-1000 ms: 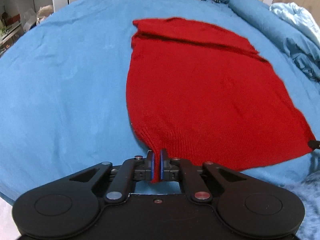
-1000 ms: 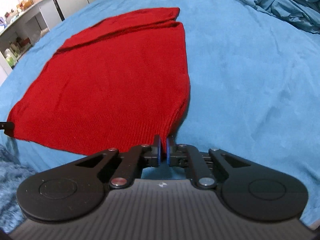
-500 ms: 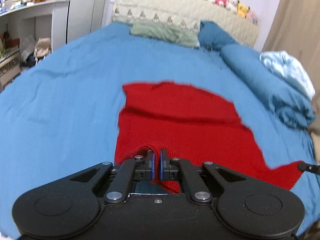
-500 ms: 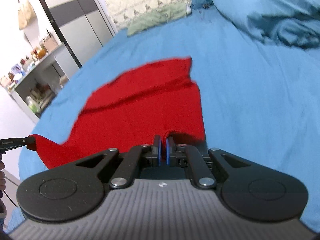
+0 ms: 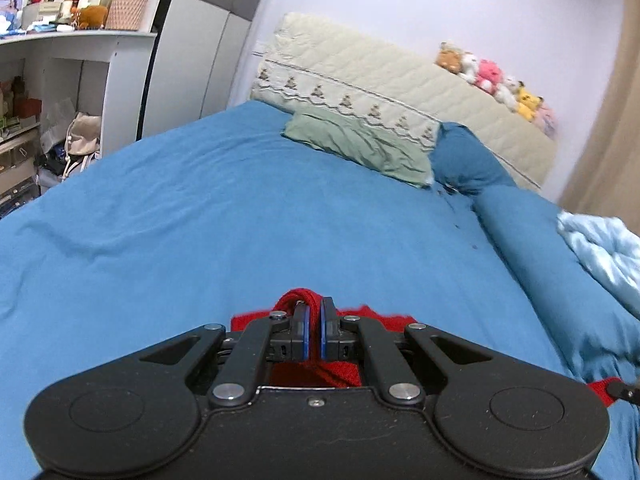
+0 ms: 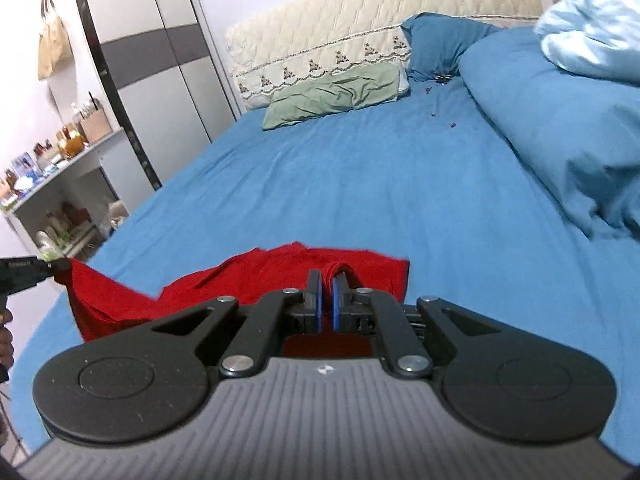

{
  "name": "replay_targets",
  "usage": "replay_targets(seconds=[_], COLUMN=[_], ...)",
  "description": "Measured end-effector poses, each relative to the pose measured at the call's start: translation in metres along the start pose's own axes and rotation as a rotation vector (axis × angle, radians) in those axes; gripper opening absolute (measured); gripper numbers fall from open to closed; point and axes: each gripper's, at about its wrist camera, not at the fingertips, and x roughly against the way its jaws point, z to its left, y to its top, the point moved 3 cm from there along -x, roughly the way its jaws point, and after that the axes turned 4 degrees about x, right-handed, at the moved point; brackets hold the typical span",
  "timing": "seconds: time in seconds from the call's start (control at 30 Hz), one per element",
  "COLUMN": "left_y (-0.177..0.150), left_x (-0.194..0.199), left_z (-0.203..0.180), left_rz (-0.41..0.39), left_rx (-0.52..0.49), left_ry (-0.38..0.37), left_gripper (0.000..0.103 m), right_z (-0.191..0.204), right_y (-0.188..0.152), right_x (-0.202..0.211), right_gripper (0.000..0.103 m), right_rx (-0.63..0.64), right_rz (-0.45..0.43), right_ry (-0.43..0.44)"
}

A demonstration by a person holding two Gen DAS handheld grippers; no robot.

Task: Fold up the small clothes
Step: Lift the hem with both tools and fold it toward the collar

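Note:
A red knit garment [image 6: 248, 276] is lifted off the blue bed [image 6: 360, 184] by two corners. My left gripper [image 5: 314, 308] is shut on one hem corner of the garment [image 5: 298, 298]; red cloth bunches over its tips. My right gripper [image 6: 327, 280] is shut on the other hem corner. In the right wrist view the left gripper [image 6: 24, 274] shows at the far left edge, holding the stretched cloth. Most of the garment hangs below the grippers, hidden by their bodies.
A green pillow [image 5: 360, 148] and a blue pillow [image 5: 464, 160] lie at the headboard [image 5: 400, 80]. A rolled blue duvet [image 6: 560, 120] with a light blue blanket [image 6: 592, 28] runs along the right. White shelves [image 5: 60, 80] and a wardrobe [image 6: 160, 80] stand left.
Both grippers have risen and moved forward with the hem corners, lifting the flat garment off the bed. The views have tilted up toward the headboard, and the garment has dropped below them.

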Motion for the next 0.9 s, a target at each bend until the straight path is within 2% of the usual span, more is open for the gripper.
replay_targets(seconds=[0.13,0.33,0.5,0.63,0.67,0.7,0.73,0.77,0.83,0.9], left_y=[0.003,-0.008,-0.019,-0.024,-0.024,-0.024,-0.022,-0.021,-0.017,-0.021], left_x=[-0.054,-0.119,-0.159,-0.168,-0.167,-0.163,-0.157,-0.153,-0.139,-0.122], left_z=[0.01,0.032,0.047,0.049,0.05,0.05,0.051,0.05,0.047,0.041], left_rz=[0.007,0.044,0.07,0.061,0.051,0.036,0.011,-0.015,-0.053,-0.071], left_rx=[0.03,0.068,0.117,0.113,0.119,0.121,0.118,0.109,0.069,0.005], left_ry=[0.035,0.086,0.104,0.104,0.103,0.104,0.106,0.106,0.095,0.08], left_gripper=[0.005,0.005,0.005,0.007,0.014,0.023,0.046,0.062,0.064,0.066], right_z=[-0.01,-0.035,-0.047,-0.048,-0.047,-0.046,-0.046,-0.046,-0.046,-0.042], right_y=[0.01,-0.006,-0.025,-0.035,-0.036,-0.037,-0.036,-0.036,-0.037,-0.039], right_x=[-0.066,-0.146,-0.191,-0.208,-0.209,-0.209,-0.211,-0.209,-0.199,-0.188], right_gripper=[0.02,0.02,0.02,0.022,0.026,0.041,0.054,0.071,0.075,0.078], right_rx=[-0.003,-0.06,-0.055,-0.039,-0.031,-0.024,-0.019,-0.025,-0.043,-0.045], right_rz=[0.007,0.005,0.007,-0.005,-0.013,-0.025,-0.03,-0.042,-0.084,-0.112], right_ry=[-0.017,-0.065,-0.101,-0.127,-0.135,-0.154,-0.167,-0.171,-0.166,-0.118])
